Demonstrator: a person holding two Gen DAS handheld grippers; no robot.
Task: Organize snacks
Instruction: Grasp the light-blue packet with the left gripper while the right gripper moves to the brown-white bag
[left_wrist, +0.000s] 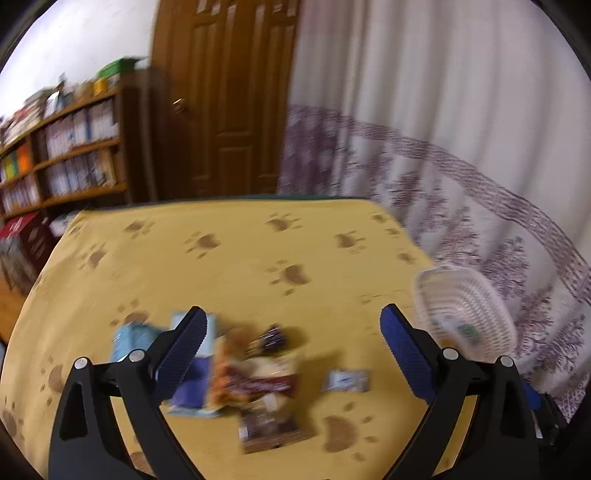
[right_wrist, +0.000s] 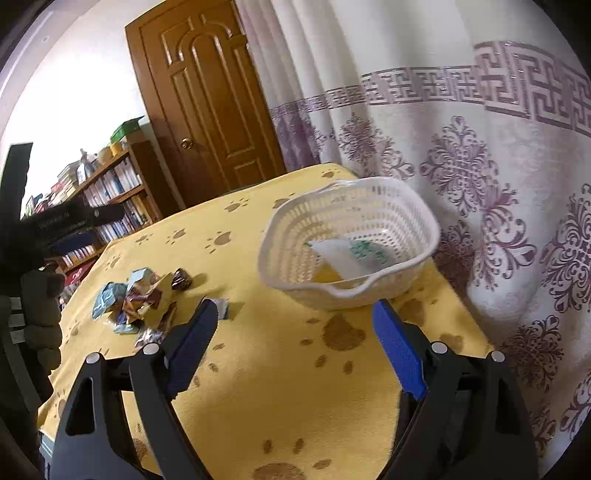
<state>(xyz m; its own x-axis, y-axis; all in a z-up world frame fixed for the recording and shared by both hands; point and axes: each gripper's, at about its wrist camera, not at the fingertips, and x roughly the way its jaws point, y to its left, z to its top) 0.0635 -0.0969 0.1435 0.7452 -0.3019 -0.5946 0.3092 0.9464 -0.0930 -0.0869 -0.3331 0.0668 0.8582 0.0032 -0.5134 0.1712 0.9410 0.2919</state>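
Note:
A pile of snack packets (left_wrist: 243, 373) lies on the yellow paw-print tablecloth (left_wrist: 240, 258), blurred in the left wrist view. My left gripper (left_wrist: 293, 325) is open and empty, hovering above the pile. A small silver-blue packet (left_wrist: 345, 380) lies apart to the right. The white plastic basket (left_wrist: 461, 314) stands at the right edge. In the right wrist view the basket (right_wrist: 291, 240) holds a white and green packet (right_wrist: 351, 254). My right gripper (right_wrist: 295, 321) is open and empty, just in front of the basket. The pile (right_wrist: 140, 299) lies to its left.
A bookshelf (left_wrist: 62, 147) and a wooden door (left_wrist: 225, 92) stand behind the table. A patterned curtain (right_wrist: 480, 166) hangs close behind the basket. The left gripper and the gloved hand (right_wrist: 40, 302) show at the left edge of the right wrist view.

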